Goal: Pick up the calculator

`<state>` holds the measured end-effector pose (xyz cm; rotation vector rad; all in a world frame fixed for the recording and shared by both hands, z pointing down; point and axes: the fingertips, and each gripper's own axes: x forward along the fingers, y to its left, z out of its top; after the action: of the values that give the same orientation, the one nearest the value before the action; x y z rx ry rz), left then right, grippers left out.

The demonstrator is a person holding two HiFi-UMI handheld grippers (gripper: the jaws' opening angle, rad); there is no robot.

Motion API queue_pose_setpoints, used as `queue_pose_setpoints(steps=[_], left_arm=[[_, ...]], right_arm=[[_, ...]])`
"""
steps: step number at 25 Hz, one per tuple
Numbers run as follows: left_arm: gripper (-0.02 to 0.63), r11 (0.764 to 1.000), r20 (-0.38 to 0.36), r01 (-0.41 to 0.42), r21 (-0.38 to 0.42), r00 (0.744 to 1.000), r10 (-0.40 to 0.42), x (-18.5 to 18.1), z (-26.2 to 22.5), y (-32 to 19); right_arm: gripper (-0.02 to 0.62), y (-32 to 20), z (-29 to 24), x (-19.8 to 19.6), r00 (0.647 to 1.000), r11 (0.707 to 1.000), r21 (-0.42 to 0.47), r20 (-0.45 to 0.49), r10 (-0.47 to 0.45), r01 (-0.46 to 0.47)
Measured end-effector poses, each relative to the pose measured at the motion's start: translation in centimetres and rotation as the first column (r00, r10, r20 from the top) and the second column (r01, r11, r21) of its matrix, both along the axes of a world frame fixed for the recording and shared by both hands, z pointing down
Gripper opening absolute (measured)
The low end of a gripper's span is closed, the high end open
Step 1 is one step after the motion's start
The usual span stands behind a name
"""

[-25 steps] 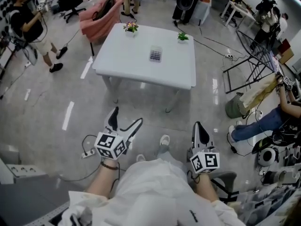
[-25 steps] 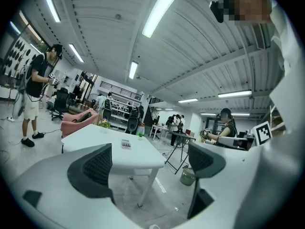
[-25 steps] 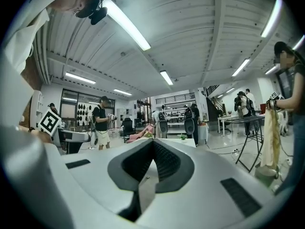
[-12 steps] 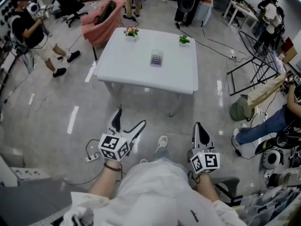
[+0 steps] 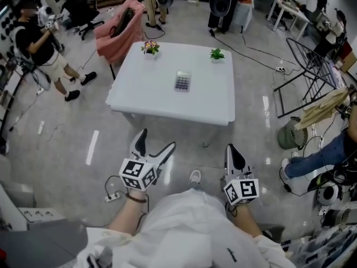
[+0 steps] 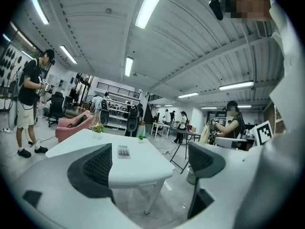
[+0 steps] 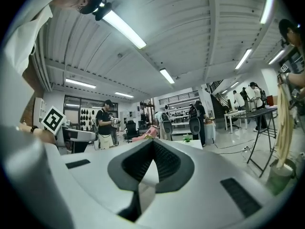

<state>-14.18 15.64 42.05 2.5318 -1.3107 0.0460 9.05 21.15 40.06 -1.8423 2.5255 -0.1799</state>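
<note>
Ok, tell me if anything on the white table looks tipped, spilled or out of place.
Nothing stands out. The grey rectangular calculator lies flat near the middle of the white square table; the small flowering potted plant and the small green potted plant stand upright by its far edge.

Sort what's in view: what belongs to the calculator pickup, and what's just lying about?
Job:
- calculator
- white table it lies on
- left hand-held gripper, open and empty
- right hand-held gripper, shut and empty

Lying about:
- flower pot and small green plant on the table's far edge
- pink chair
- drying rack
</note>
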Motion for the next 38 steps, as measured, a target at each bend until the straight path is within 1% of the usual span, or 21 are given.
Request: queue_pose_setpoints(steps=[4,8,11,15,19,22,25,30,35,38], left_arm=[[0.478,1.000,0.010,-0.007,-0.009,1.000,0.007,1.7,0.0,-3.7],[0.477,1.000,0.024,-0.008,-0.013,1.000,0.009,3.5,-0.2,-7.1],[0.477,0.999,0.033,0.001,-0.040,0.999,0.001,4.7,0.2,-8.9],[0.477,0.999,0.051,0.013,-0.047,0.999,-0.010,6.7,0.3,-11.2],[0.477,0.998,0.059,0.038,-0.059,0.998,-0.035,8.5,0.7,-12.8],[0.477,0.997,0.064,0.057,-0.053,0.997,-0.053,9.6,0.4,-13.7],[0.477,0.996,0.065,0.079,-0.047,0.995,-0.076,9.7,0.3,-14.4],[0.477,0.994,0.081,0.091,-0.066,0.993,-0.085,10.2,0.3,-14.6],[0.477,0.993,0.093,0.091,-0.073,0.992,-0.084,10.3,0.4,-15.3],[0.477,0.993,0.085,0.086,-0.076,0.993,-0.080,10.9,1.0,-16.5]], right_arm=[[0.017,-3.7,-0.4,1.0,1.000,1.000,0.007,0.010,-0.009,0.009],[0.017,-7.3,-0.3,2.1,1.000,1.000,0.004,0.000,-0.029,0.029],[0.017,-9.1,-0.3,3.4,0.999,0.999,-0.004,0.011,-0.034,0.034],[0.017,-11.3,0.0,5.6,0.999,0.999,-0.011,0.016,-0.040,0.040],[0.017,-13.2,0.7,7.9,0.998,0.998,-0.021,0.027,-0.054,0.054],[0.017,-14.4,1.0,9.1,0.997,0.998,-0.028,0.040,-0.062,0.063],[0.017,-15.7,1.3,9.0,0.996,0.996,-0.030,0.050,-0.080,0.082],[0.017,-16.7,1.7,8.9,0.991,0.993,-0.033,0.078,-0.109,0.111],[0.017,-17.4,1.7,9.0,0.989,0.993,-0.029,0.096,-0.112,0.115],[0.017,-18.2,2.3,9.4,0.990,0.993,-0.040,0.095,-0.103,0.107]])
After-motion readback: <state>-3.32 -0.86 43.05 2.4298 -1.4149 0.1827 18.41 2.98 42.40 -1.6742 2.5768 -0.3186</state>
